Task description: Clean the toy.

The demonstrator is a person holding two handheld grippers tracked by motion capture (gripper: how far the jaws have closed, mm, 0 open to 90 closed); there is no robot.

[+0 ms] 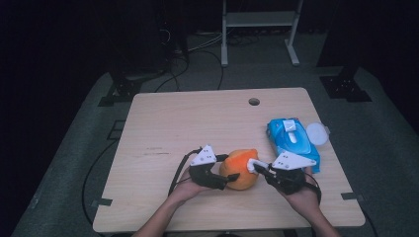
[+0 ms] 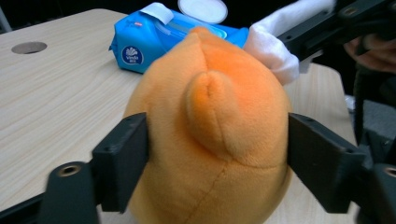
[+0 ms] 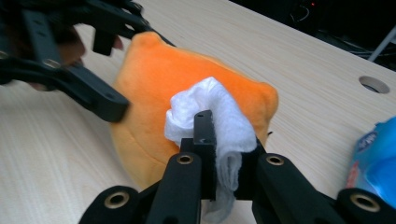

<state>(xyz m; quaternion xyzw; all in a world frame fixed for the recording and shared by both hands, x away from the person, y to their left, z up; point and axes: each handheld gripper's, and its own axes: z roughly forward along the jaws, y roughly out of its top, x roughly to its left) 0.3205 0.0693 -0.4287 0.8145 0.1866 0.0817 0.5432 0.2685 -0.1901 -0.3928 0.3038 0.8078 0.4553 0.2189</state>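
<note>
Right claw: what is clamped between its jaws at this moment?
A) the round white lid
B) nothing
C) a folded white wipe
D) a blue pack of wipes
C: in the right gripper view the right claw has its jaws closed on a white wipe, which is pressed against the orange plush toy; the blue wipes pack lies apart on the table.

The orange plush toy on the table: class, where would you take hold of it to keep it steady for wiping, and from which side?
Grip the orange plush toy across its rounded body, coming in level from the side away from the white wipe. The body is soft and bulging, so it squeezes between the pads, as the left tongs hold it now, leaving the top free for the right tongs.
</note>
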